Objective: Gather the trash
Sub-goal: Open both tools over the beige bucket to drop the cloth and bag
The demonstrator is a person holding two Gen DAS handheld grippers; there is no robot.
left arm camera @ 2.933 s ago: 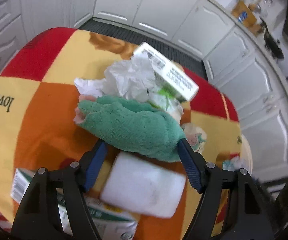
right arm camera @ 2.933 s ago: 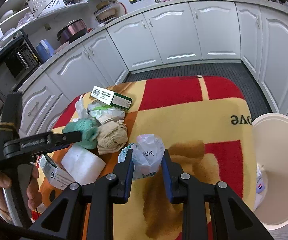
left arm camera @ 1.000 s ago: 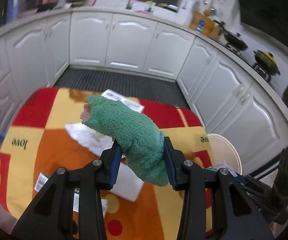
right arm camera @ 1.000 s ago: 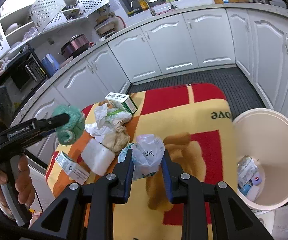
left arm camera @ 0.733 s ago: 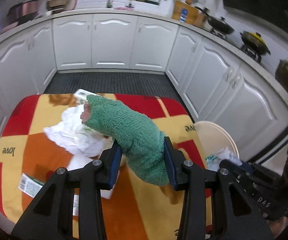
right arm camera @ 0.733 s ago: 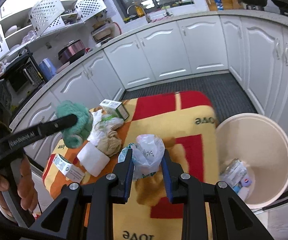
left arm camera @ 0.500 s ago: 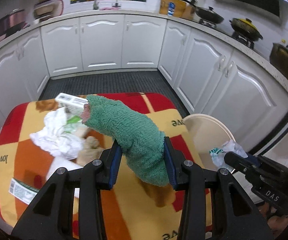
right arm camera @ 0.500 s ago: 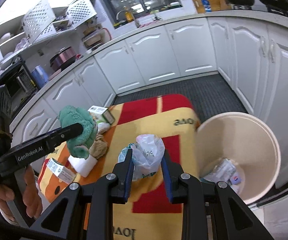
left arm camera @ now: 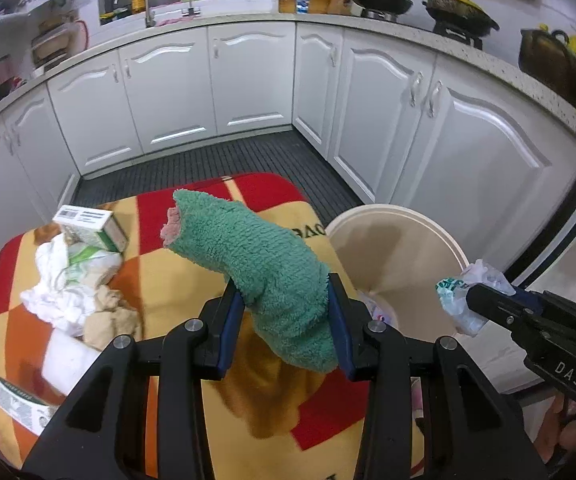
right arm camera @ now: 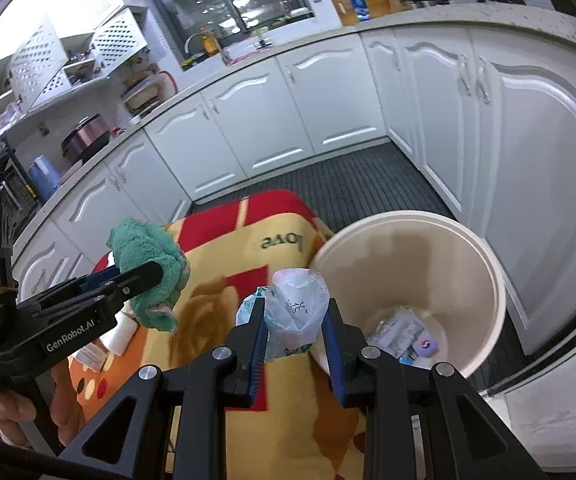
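My left gripper (left arm camera: 286,312) is shut on a fuzzy green sock (left arm camera: 256,256), held above the table near the cream bin (left arm camera: 420,236); it also shows in the right wrist view as the left gripper (right arm camera: 144,276) with the green sock (right arm camera: 148,252). My right gripper (right arm camera: 294,324) is shut on a crumpled white plastic bag (right arm camera: 298,304), hanging at the rim of the cream bin (right arm camera: 468,244). In the left wrist view the right gripper (left arm camera: 472,300) carries the plastic bag (left arm camera: 458,292) beside the bin. Wrappers (right arm camera: 404,330) lie inside the bin.
The table wears a red, orange and yellow blanket (left arm camera: 160,252). On its left lie a small green-and-white carton (left arm camera: 88,226), crumpled white tissues (left arm camera: 64,280), a beige rag (left arm camera: 108,320), a white block (left arm camera: 68,354) and another carton (left arm camera: 16,398). White cabinets (left arm camera: 248,80) ring a dark floor.
Both grippers have carried their loads rightwards from over the table toward the bin, which now looms larger in both views. Neither grip has altered.
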